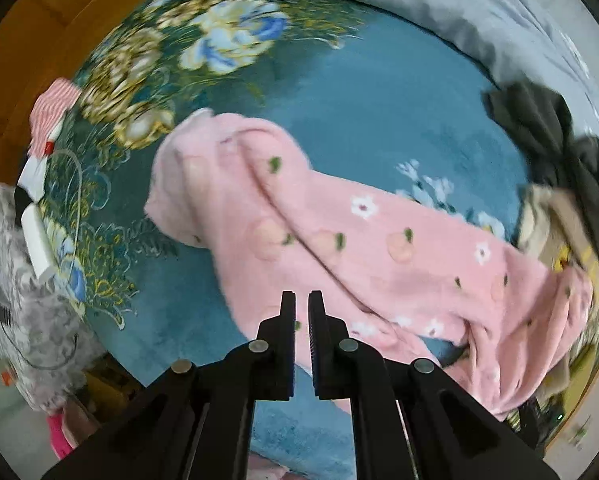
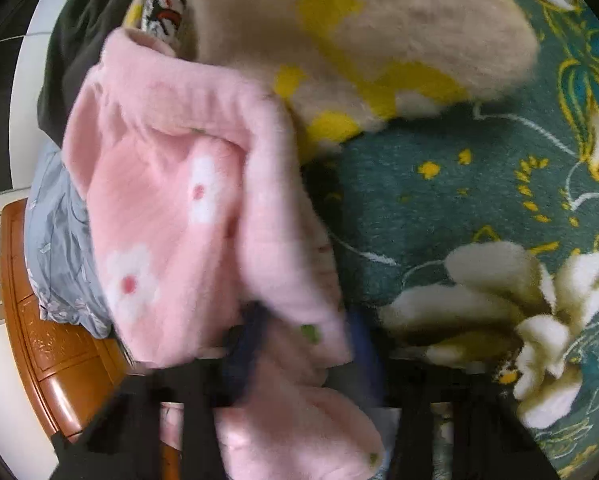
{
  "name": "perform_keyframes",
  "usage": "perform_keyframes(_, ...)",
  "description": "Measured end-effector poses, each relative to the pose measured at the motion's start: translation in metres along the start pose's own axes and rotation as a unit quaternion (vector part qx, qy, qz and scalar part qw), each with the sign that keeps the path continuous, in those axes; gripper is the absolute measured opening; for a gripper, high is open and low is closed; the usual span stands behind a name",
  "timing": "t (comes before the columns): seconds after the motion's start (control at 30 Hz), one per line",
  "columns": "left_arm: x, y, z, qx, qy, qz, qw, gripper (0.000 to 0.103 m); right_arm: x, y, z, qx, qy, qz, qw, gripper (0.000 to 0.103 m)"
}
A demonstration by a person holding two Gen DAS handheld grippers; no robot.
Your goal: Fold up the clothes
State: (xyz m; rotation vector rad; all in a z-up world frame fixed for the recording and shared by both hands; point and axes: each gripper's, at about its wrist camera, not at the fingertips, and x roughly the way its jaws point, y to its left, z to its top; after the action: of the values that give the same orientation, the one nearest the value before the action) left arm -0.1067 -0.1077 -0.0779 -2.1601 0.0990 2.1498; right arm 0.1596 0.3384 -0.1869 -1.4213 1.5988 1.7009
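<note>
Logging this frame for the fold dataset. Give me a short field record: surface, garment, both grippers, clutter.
surface: teal floral plush blanket
garment: pink fleece garment with flower and peach print, lying crumpled across the blanket
left gripper: nearly closed, empty, above the garment's near edge
right gripper: blurred, pink fleece between its fingers
clutter: dark grey clothing, beige and yellow fleece

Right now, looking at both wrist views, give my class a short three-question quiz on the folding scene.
1. True or false: the left tongs grip the pink pyjamas.
2. What lies under the pyjamas? A) bare wooden floor B) teal flowered blanket C) white towel
3. Fill in: pink fabric sits between the fingers of the ____ tongs.

Key: 1 false: the jaws are nearly together, with nothing between them. 2 B. 3 right, though that view is blurred.
</note>
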Motion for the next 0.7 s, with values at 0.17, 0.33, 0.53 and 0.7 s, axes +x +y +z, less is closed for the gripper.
perform_keyframes(0.17, -0.001, -0.028, -0.003, 0.043, 0.001, -0.009, 0.999, 0.005, -0.041, -0.005, -0.004, -0.011, -0.048, -0.004, 0.999, 0.009)
perform_keyframes(0.33, 0.0, -0.044, -0.007, 0.069, 0.002, -0.014, 0.9975, 0.005, -0.104, -0.021, 0.003, -0.041, -0.109, -0.039, 0.992, 0.005)
perform_keyframes(0.53, 0.002, -0.041, -0.009, 0.063, 0.007, -0.025, 0.9977, 0.005, -0.213, -0.054, 0.026, -0.02, -0.206, -0.086, 0.975, 0.0)
perform_keyframes(0.7, 0.009, -0.033, -0.012, 0.038, 0.019, -0.033, 0.9986, 0.006, -0.207, -0.084, 0.033, -0.007, -0.17, -0.074, 0.983, 0.005)
